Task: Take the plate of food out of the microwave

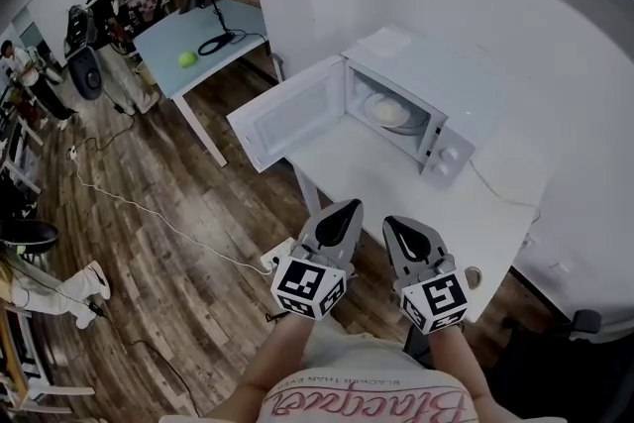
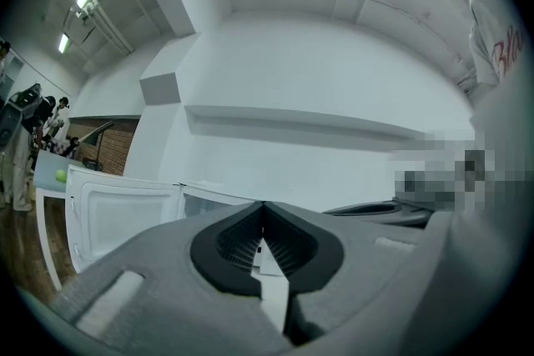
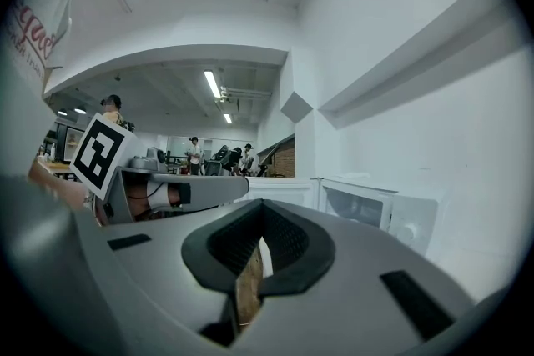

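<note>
The white table [image 1: 396, 188] lies ahead of the fingers. The microwave [image 1: 446, 94] stands at its far end with its door [image 1: 287, 109] open. The plate of food [image 1: 388, 112] sits inside, well beyond the fingertips, so reaching in and lifting it out are left. The left gripper [image 1: 349, 208] and right gripper [image 1: 396, 225] have their fingers pressed together, empty. The red script on the shirt [image 1: 376, 403] is upside down and unreadable.

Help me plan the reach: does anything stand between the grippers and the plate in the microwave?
Nothing visible does. The microwave door stands open, and the table between the left gripper, the right gripper and the plate lies bare.
</note>
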`<control>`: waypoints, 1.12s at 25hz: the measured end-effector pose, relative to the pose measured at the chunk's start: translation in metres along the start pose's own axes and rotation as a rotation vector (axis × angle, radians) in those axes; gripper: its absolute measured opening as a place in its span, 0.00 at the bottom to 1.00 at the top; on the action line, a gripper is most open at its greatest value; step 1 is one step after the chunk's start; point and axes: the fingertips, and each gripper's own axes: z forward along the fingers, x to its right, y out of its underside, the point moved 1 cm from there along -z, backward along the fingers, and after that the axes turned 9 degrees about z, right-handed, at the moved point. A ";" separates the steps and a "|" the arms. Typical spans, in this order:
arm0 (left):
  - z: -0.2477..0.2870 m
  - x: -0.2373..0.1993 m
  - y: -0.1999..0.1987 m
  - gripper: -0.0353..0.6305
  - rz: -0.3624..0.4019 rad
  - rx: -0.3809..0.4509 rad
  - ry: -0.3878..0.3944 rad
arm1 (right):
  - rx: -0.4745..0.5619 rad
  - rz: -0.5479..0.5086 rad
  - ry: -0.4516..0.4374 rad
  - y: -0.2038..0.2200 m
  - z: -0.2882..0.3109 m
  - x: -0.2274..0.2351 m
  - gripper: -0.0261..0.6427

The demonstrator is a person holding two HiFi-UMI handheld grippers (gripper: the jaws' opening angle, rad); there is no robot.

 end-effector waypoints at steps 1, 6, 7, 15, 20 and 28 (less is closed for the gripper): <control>0.000 -0.006 0.000 0.06 -0.002 0.001 0.004 | 0.002 0.005 0.003 0.000 0.005 -0.001 0.05; 0.003 -0.035 0.007 0.06 -0.018 -0.002 0.041 | 0.016 0.022 0.010 -0.002 0.031 -0.007 0.05; 0.005 -0.040 0.008 0.06 -0.021 -0.004 0.051 | 0.017 0.022 0.014 -0.002 0.037 -0.007 0.05; 0.019 -0.078 0.011 0.06 -0.022 -0.007 0.140 | -0.013 0.003 0.091 -0.002 0.082 -0.013 0.05; 0.029 -0.096 0.015 0.06 -0.027 -0.008 0.196 | -0.018 0.039 0.140 -0.002 0.102 -0.009 0.05; 0.043 -0.115 0.022 0.06 -0.059 -0.025 0.251 | -0.010 0.101 0.203 -0.001 0.115 -0.002 0.05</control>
